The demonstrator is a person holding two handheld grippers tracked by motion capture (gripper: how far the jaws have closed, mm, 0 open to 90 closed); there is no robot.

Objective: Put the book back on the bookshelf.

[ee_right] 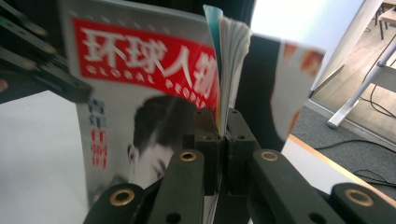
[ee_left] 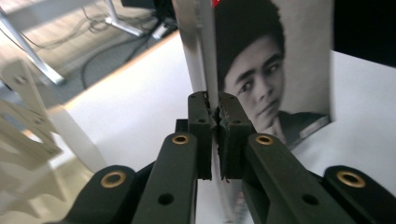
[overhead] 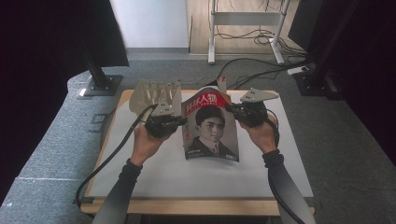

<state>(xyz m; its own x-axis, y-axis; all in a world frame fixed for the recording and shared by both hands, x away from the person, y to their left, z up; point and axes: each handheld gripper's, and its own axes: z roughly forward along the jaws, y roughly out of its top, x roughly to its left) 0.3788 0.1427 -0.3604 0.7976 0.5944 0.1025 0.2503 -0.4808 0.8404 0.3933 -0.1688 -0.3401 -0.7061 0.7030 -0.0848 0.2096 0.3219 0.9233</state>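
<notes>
A magazine with a red title banner and a black-and-white portrait on its cover stands tilted upright over the white table, its lower edge near the surface. My left gripper is shut on its left edge. In the left gripper view the pads pinch the edge of the magazine. My right gripper is shut on the right edge near the top. In the right gripper view the jaws clamp the cover of the magazine, and loose pages fan out behind.
A pale slotted rack stands at the table's back left, just behind my left gripper. Beyond the table are a white desk frame and floor cables. Dark stands flank both sides. The table's near half is bare white.
</notes>
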